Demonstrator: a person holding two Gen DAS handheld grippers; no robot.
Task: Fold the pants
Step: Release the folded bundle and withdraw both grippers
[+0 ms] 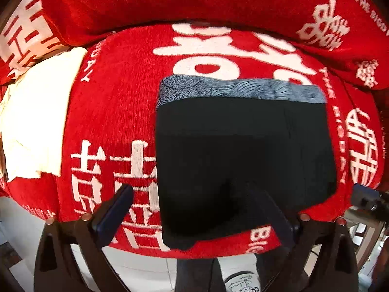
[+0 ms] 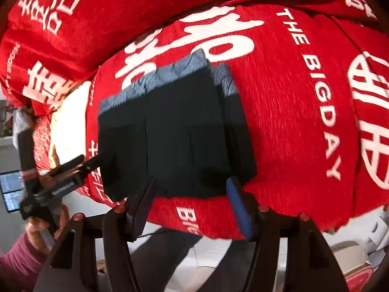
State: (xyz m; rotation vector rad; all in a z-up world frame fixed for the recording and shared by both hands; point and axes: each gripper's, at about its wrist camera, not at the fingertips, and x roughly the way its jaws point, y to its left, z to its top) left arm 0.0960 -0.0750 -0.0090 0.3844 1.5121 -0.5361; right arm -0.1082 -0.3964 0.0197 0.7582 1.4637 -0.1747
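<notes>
Pants, black with a grey patterned waistband, lie as a compact rectangle on a red cushion printed with white characters, the waistband turned to the far side and the near edge hanging close to the cushion's front lip. From the left claw outward: its jaws stand wide apart with nothing between them, one finger over the red cover to the left of the garment and the other over the dark cloth near the bottom edge (that one is hard to pick out against the black). It hovers there, I judge, either to square the near edge or because it has nothing to pinch at present.

The right claw is likewise spread and empty, its blue-padded finger just beside the garment's near right corner and the dark one at the bottom edge; whether either touches the cloth I cannot tell. In the right wrist view the other claw shows at the left edge, held by the person's hand in a pink sleeve.

Layered edges at the right of the bundle suggest that the folding is largely done. Beyond the garment, a cream cloth lies on the cushion's left part, well apart, and a second red cushion rises behind as a backrest.
</notes>
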